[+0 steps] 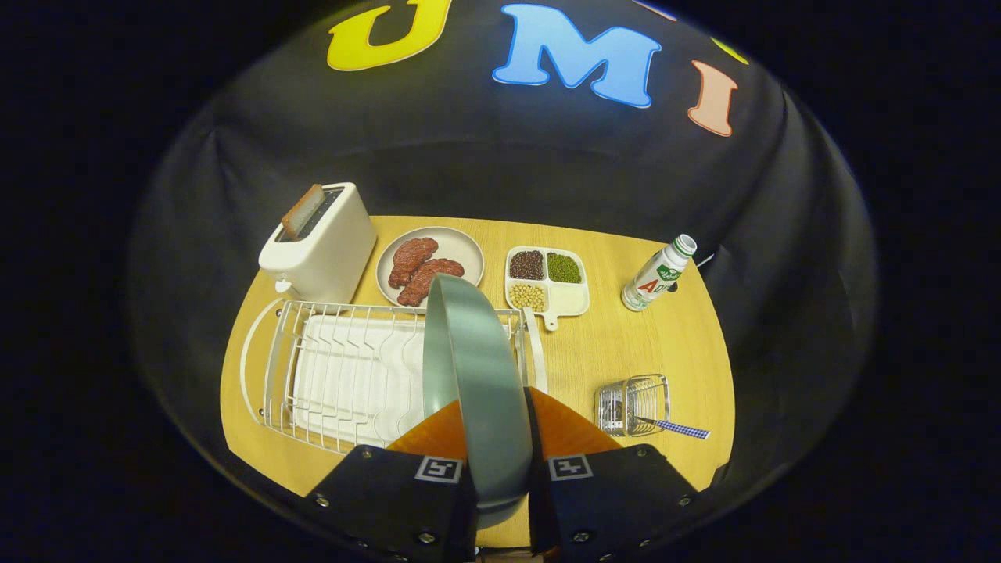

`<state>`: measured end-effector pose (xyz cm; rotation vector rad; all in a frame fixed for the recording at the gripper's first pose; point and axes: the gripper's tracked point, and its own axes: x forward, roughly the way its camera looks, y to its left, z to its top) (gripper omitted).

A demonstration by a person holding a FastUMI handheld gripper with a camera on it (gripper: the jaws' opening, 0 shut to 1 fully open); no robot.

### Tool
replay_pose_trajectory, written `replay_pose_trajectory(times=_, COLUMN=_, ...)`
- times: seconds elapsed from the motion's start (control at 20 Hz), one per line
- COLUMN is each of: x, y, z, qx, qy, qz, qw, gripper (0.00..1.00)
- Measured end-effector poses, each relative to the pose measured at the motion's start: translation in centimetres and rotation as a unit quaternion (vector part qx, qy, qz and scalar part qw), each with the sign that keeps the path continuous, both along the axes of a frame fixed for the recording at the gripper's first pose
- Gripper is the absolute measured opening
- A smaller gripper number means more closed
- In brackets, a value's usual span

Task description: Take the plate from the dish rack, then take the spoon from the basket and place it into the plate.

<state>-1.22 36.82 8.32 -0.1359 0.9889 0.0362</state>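
One plate (477, 375) clamped edge-on between the jaws, above one dish rack (344, 375).

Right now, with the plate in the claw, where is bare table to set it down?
The claw is shut on the plate. Bare table lies between the dish rack, sectioned tray, bottle and basket. The back left is crowded: toaster, meat plate.
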Motion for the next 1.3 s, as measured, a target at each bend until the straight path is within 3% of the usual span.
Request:
replay_pose_trajectory(times=0.6, x=-9.5, y=-12.6, z=1.4, qx=0.098, qy=0.016, qz=-0.038, qw=0.994, gripper=0.26)
replay_pose_trajectory(times=1.05, x=-14.1, y=-15.0, z=-3.7, qx=0.194, qy=0.013, qz=-0.007, qw=0.981, gripper=0.26)
replay_pose_trajectory(times=1.3, x=-17.1, y=-15.3, z=-7.8, qx=0.26, qy=0.078, qz=-0.045, qw=0.961, gripper=0.25)
